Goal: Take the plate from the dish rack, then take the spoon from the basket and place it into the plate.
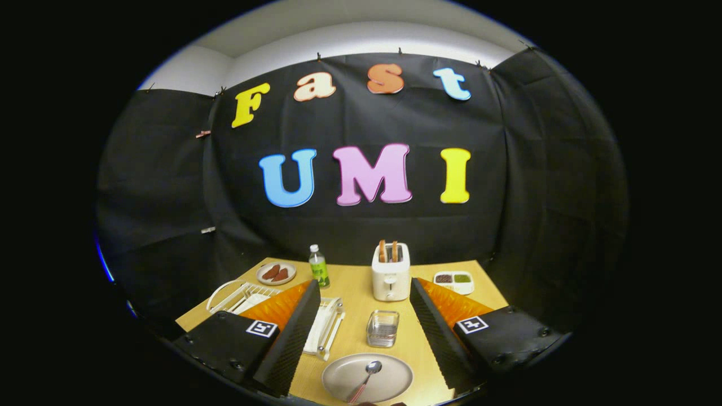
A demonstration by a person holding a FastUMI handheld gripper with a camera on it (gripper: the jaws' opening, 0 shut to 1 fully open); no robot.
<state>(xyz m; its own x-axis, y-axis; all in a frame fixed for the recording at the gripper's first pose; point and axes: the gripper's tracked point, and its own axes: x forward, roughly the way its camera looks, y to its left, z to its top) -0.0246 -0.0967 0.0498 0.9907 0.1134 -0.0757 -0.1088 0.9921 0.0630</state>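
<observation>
Spoon (365, 379) lying in the grey plate (389, 382), wire basket (382, 328) just beyond the plate, gripper (361, 332) jaws wide, holding nothing

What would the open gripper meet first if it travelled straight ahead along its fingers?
Probably the wire basket, lying between the fingers beyond the plate holding the spoon. The gripper may pass above it and reach the toaster; depth is unclear.

A black cloth wall (361, 225) closes the booth on three sides, creased and clipped along its top edge; above it runs a pale wall (361, 39), brightly lit from overhead. A wooden table (355, 293) stands against the cloth; its top is light and evenly lit.
</observation>
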